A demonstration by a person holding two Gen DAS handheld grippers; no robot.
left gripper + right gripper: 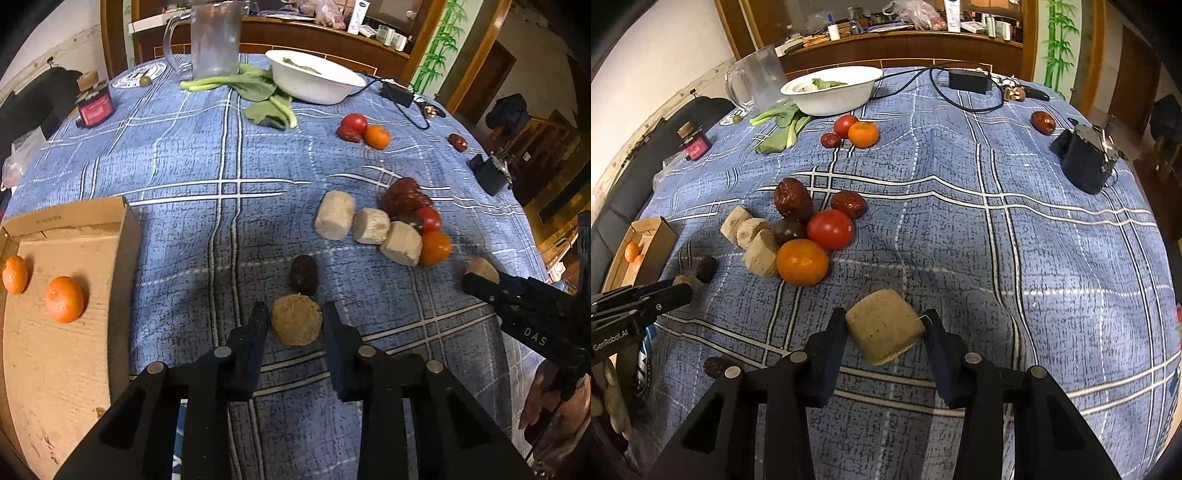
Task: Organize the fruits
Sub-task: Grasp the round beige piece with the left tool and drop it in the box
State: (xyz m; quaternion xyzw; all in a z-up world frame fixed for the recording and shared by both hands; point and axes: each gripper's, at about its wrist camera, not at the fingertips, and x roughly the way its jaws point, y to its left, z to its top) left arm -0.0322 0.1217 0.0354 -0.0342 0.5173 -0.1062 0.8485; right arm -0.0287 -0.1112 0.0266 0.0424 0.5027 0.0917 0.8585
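My left gripper (294, 317) has its jaws on both sides of a tan root chunk (296, 320) on the blue cloth, touching or nearly so; a dark fruit (304, 275) lies just beyond. My right gripper (885, 325) is shut on another tan chunk (882, 334), which looks lifted. A cardboard box (62, 295) at the left holds two oranges (65, 299). A pile of tan chunks, red dates, a tomato (830, 229) and an orange (802, 262) lies mid-table. A second group, tomato, date and orange (863, 134), lies farther back.
A white bowl (831, 92) with greens, loose leafy greens (258, 92), a clear jug (214, 40), a pink jar (94, 107), a black adapter with cable (967, 81), a black device (1086, 158) and a lone date (1043, 122) stand around the far half of the table.
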